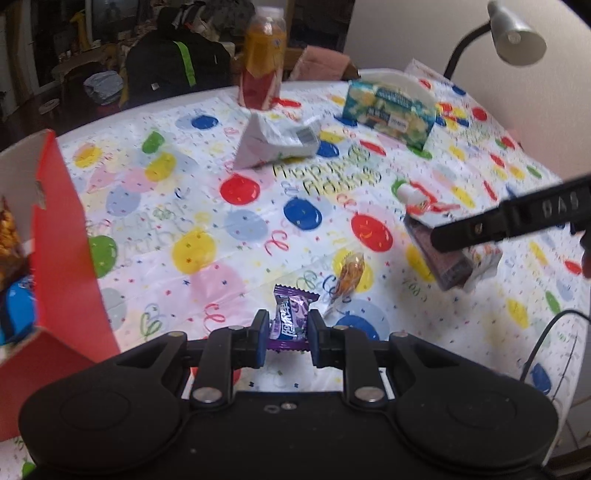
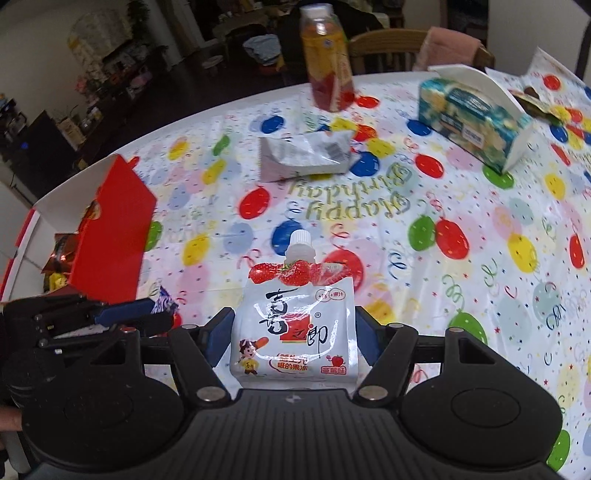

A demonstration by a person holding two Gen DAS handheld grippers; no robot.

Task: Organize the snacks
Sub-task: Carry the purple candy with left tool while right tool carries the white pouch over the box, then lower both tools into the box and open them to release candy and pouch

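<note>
Snacks in both claws: left gripper clamped on purple candy; right gripper clamped on strawberry jelly pouch; red box at nine o'clock.

A balloon-printed birthday cloth is covering the bench. A grey desk lamp is leaning in over the far right corner. Past the far edge a wooden chair is standing with a pink cloth hanging over its back, and a dark bag with a green stripe is sitting further left in the dim room
</note>
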